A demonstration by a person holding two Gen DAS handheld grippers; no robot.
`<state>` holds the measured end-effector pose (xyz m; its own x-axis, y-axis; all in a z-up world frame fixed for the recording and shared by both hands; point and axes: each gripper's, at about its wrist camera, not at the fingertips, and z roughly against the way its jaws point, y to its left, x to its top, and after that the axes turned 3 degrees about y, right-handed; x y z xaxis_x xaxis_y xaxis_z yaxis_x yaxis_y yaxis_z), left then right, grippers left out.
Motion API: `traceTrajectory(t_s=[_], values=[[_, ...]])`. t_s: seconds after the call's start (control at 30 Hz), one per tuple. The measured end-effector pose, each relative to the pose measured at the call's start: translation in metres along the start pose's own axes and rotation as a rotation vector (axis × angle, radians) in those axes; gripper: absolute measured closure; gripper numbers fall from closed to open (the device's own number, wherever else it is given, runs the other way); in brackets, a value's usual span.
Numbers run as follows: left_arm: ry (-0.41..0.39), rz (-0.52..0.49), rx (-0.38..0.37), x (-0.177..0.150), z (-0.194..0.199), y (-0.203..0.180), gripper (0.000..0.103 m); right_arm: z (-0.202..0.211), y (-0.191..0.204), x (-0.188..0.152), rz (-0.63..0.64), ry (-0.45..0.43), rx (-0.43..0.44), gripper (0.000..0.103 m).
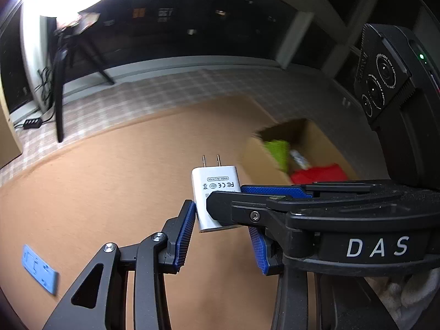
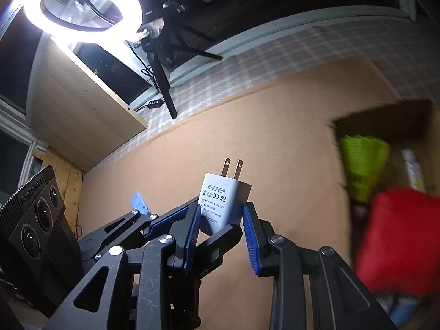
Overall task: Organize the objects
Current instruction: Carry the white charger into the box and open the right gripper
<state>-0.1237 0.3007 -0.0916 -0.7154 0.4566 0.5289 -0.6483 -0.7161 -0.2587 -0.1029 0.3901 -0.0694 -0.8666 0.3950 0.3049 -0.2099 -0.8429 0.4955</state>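
Note:
A white wall charger [image 1: 214, 192] with two prongs pointing up is held in the air above the tan mat. Both grippers meet at it. In the left wrist view my left gripper [image 1: 222, 220] has its blue pads beside the charger, and the right gripper's fingers [image 1: 275, 192] cross in from the right onto it. In the right wrist view my right gripper [image 2: 221, 220] has its blue pads on both sides of the charger [image 2: 224, 200], with the left gripper's fingers [image 2: 165, 220] entering from the left. A cardboard box [image 1: 264, 162] holds green and red items.
A small blue piece [image 1: 40, 269] lies on the tan mat [image 1: 110, 178] at the left; it also shows in the right wrist view [image 2: 140, 203]. The box [image 2: 385, 121] sits at the right. A ring light [image 2: 82, 8] on a tripod [image 2: 165, 88] stands on the checked cloth behind.

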Motion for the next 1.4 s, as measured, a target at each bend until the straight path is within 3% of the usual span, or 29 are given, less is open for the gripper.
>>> traceTrajectory(t_s=[0.33,0.73,0.93,1.0,1.1,1.4], values=[[0.036,-0.115,-0.071,-0.024,-0.003,-0.101,0.060,0.068,-0.063,-0.070,-0.069,-0.048,-0.037,0.074],[0.107,-0.189,-0.142,-0.052,-0.035,-0.177,0.058,0.102,-0.114,-0.099,-0.130,-0.076,-0.081,0.074],[0.131,-0.200,-0.158,-0.057,-0.046,-0.189,0.055,0.110,-0.126,-0.107,-0.134,-0.084,-0.098,0.074],[0.130,-0.193,-0.158,-0.058,-0.046,-0.190,0.044,0.113,-0.129,-0.107,-0.141,-0.095,-0.112,0.073],[0.123,-0.178,-0.157,-0.059,-0.041,-0.188,0.037,0.117,-0.132,-0.105,-0.152,-0.106,-0.115,0.070],[0.101,-0.138,-0.116,-0.064,-0.019,-0.164,0.036,0.114,-0.119,-0.100,-0.127,-0.107,-0.113,0.064]])
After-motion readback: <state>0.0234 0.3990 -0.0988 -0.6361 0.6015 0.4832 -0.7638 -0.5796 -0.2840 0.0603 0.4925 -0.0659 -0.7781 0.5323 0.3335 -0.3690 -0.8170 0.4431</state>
